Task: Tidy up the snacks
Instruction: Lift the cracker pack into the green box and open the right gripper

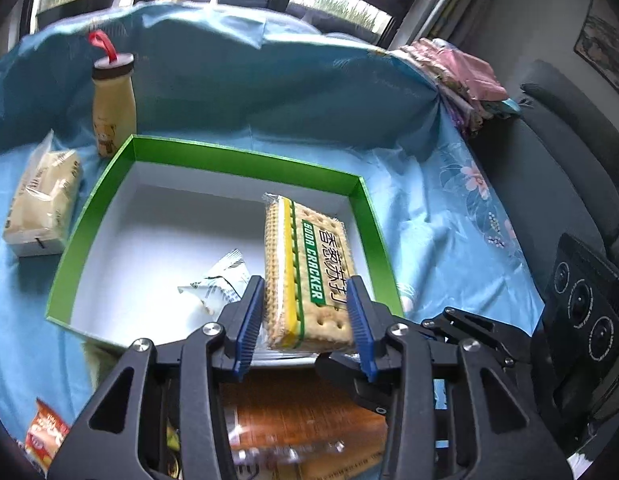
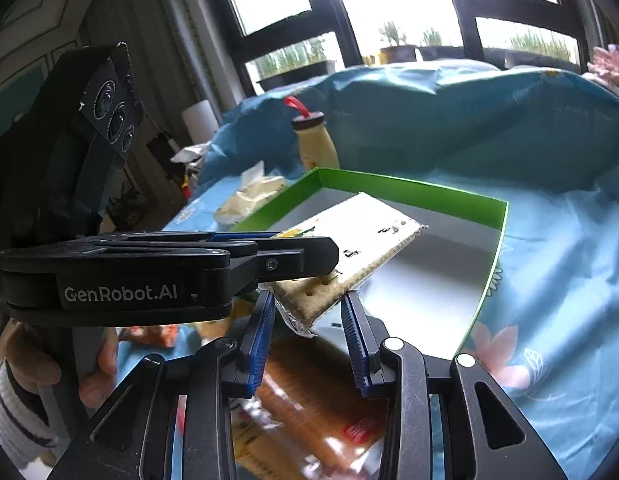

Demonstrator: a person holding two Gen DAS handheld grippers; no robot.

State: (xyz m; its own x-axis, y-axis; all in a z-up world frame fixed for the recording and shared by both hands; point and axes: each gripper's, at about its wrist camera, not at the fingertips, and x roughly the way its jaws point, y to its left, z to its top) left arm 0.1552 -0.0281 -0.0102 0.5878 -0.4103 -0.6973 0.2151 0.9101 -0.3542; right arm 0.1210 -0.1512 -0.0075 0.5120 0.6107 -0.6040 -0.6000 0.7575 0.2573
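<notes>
My left gripper (image 1: 305,308) is shut on a soda cracker pack (image 1: 305,272) and holds it over the near right part of a green box (image 1: 213,152) with a white floor. A small white snack packet (image 1: 219,284) lies inside the box. In the right wrist view the left gripper (image 2: 301,256) carries the cracker pack (image 2: 369,240) in front of my right gripper (image 2: 309,320), which is open and empty, just below the pack, near the box's front edge (image 2: 485,280).
A cream drink bottle (image 1: 111,108) with a brown cap stands behind the box. A wrapped bread-like pack (image 1: 41,204) lies left of it. An orange snack pack (image 1: 305,420) lies below the grippers, another small one (image 1: 45,436) at bottom left. Folded cloths (image 1: 461,76) sit far right.
</notes>
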